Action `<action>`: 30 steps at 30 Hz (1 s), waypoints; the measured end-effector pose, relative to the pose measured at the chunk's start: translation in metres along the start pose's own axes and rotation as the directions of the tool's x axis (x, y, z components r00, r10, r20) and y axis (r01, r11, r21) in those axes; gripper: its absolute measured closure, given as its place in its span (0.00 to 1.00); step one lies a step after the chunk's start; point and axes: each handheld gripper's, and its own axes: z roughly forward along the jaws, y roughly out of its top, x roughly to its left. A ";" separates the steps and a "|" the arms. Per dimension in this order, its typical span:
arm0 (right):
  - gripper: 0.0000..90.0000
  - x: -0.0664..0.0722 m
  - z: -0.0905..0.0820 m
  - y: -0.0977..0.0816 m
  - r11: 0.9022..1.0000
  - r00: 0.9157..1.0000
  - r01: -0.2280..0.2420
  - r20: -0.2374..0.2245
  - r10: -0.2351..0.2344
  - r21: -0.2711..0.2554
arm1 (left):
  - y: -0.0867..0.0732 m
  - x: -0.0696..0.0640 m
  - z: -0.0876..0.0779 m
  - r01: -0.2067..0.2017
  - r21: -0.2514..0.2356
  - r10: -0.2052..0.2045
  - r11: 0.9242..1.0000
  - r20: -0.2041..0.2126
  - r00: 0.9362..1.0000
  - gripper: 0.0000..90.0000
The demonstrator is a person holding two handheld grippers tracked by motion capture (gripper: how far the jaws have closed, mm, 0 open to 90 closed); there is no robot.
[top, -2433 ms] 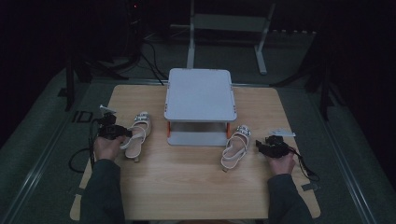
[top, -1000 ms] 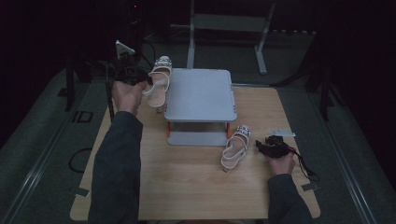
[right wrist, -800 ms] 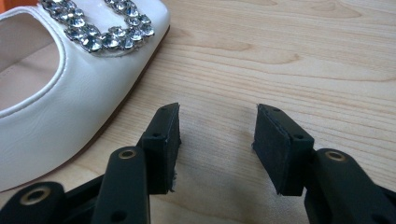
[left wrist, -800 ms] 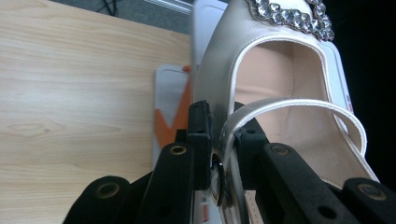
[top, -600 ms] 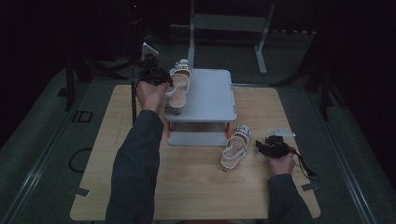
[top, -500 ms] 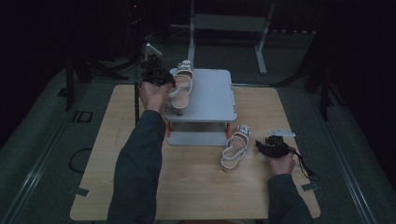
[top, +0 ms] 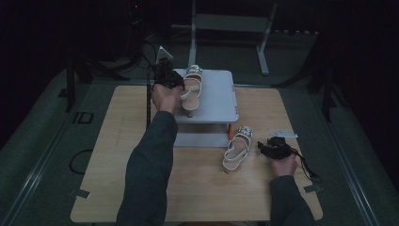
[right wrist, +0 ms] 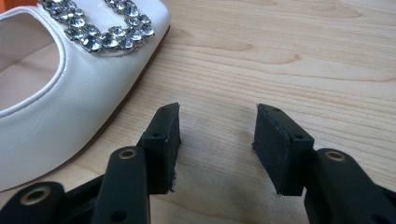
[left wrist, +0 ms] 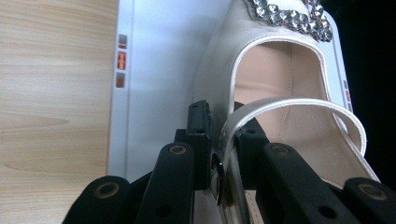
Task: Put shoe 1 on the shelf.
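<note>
Left gripper [left wrist: 219, 154] is clamping the heel strap of a white sandal [top: 190, 89] over the grey rack's [top: 216, 101] top shelf at 11 o'clock, probably to set it flat, while the right gripper [right wrist: 217, 140] is resting jaws-wide on the table [top: 117, 141] beside the second sandal [top: 236, 148] at 4 o'clock, likely next

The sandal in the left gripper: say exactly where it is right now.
In the high view the sandal is over the left part of the white rack's top shelf, its strap clamped in the left gripper.
</note>
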 end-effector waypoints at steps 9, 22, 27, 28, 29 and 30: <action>0.56 0.000 0.000 0.000 1.000 1.000 0.000 0.000 0.000 0.000 | 0.001 0.001 0.006 0.028 0.005 -0.028 1.000 -0.023 0.999 0.89; 0.56 0.000 0.000 0.000 1.000 1.000 -0.001 0.001 0.001 0.000 | 0.005 -0.001 0.012 0.042 -0.011 -0.042 0.999 -0.029 0.999 0.89; 0.56 0.000 0.000 0.000 1.000 1.000 0.000 0.000 0.000 0.000 | 0.004 -0.001 0.012 -0.004 -0.010 0.004 1.000 -0.012 1.000 0.84; 0.56 0.000 0.000 0.000 1.000 1.000 0.000 0.000 0.000 0.000 | 0.004 0.000 0.011 -0.023 -0.014 0.023 1.000 0.004 1.000 0.79; 0.56 0.000 0.000 0.000 1.000 1.000 0.000 0.000 0.000 0.000 | 0.003 0.000 0.010 -0.033 -0.025 0.033 0.999 0.015 0.999 0.74; 0.56 0.000 0.000 0.000 1.000 1.000 0.000 -0.001 0.000 0.000 | 0.002 0.001 0.009 -0.035 -0.034 0.036 0.999 0.029 0.999 0.70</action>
